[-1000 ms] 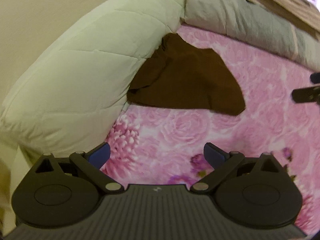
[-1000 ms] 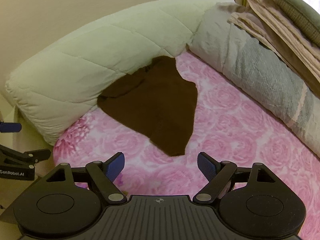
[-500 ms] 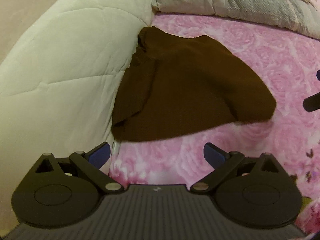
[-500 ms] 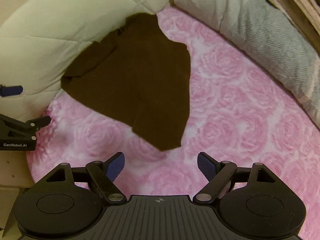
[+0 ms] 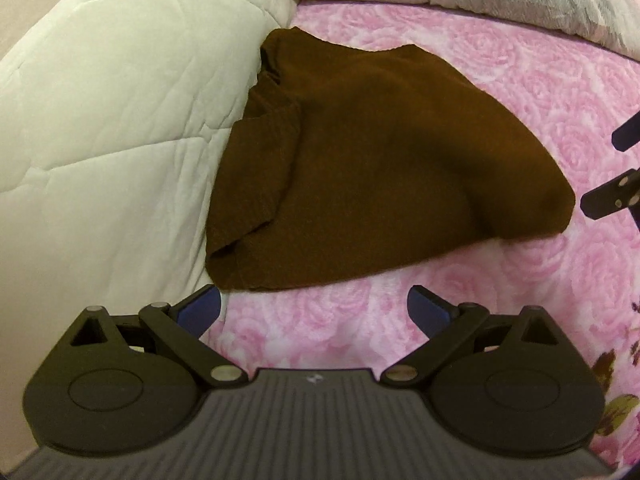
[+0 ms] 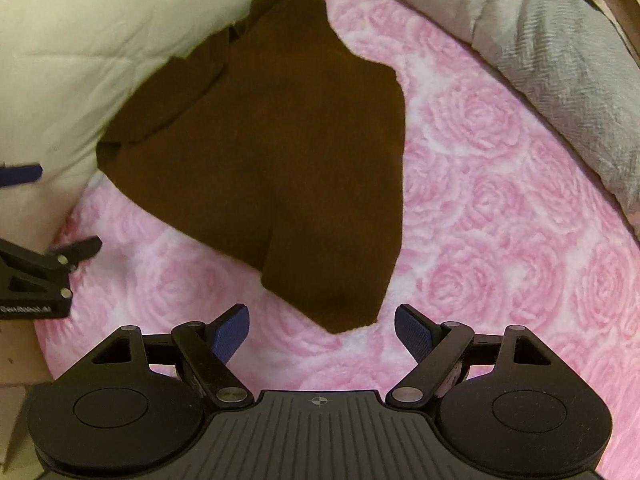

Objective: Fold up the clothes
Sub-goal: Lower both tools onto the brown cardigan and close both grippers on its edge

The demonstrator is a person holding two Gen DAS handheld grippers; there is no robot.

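A dark brown garment (image 5: 380, 168) lies crumpled on the pink rose-patterned bedspread (image 5: 320, 332), its far side bunched against a cream quilted duvet (image 5: 112, 128). My left gripper (image 5: 314, 308) is open and empty, just short of the garment's near left corner. In the right wrist view the garment (image 6: 280, 152) ends in a pointed corner right in front of my right gripper (image 6: 320, 330), which is open and empty. The left gripper also shows at the left edge of the right wrist view (image 6: 40, 272).
The cream duvet (image 6: 92, 40) rises along the left. A grey herringbone blanket (image 6: 560, 64) lies along the far right side. The bedspread (image 6: 500, 240) lies bare to the right of the garment.
Both grippers have moved forward and down toward the garment, which now fills much more of each view. Both stay open.
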